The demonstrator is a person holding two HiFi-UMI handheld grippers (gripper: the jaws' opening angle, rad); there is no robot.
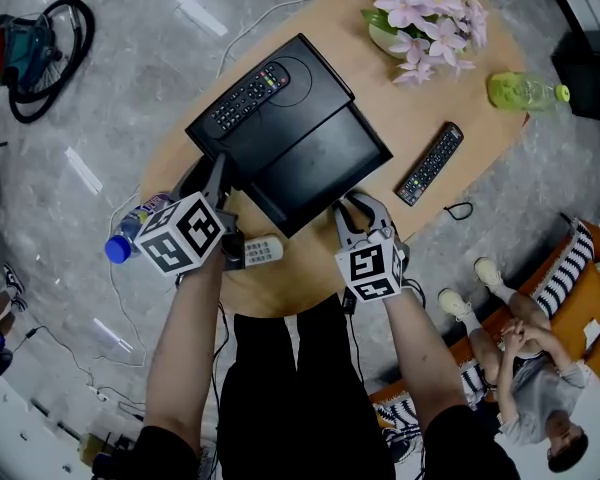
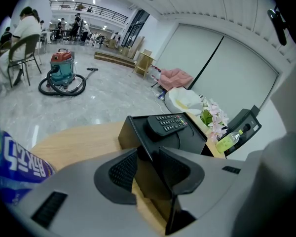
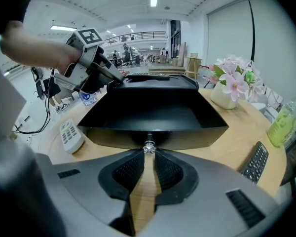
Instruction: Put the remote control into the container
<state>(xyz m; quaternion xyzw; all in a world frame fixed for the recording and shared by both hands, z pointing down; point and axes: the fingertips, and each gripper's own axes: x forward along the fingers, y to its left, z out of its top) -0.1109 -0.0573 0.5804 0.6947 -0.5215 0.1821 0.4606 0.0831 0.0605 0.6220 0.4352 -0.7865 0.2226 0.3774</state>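
Overhead, a round wooden table [image 1: 460, 68] bears a black container [image 1: 325, 93] whose drawer [image 1: 315, 163] stands drawn out toward 6 o'clock, its tray bare.

Remote control [image 1: 248, 96]: lying on the container's roof, at about 11 o'clock from the table's centre, not yet inside. A second black remote [image 1: 430, 163] lies on the wood at 3 o'clock, and a white remote [image 1: 262, 251] at 7 o'clock, just beside the left gripper. Which one the task means cannot be told.

Left gripper [image 2: 148, 169]: clenched on the container's near left corner, a black wall pinched between its pads.

Right gripper [image 3: 149, 154]: closed by its tips alone on the small shiny knob [image 3: 148, 147] at the middle of the drawer's front.

Flowers [image 1: 425, 13] at 1 o'clock, green bottle [image 1: 520, 91] at 2 o'clock and water bottle [image 1: 130, 233] at 8 o'clock all stand apart from the drawer.

Judged step: opening the drawer with the box braced. To do it well, draw the knob straight along the drawer's own line toward 6 o'clock, without lifting, since a tip grip on so small a knob could slip. The left gripper should hold the body firm, so that it neither slides nor sheds the remote on top. The opening already looks wide enough for a remote laid lengthwise.
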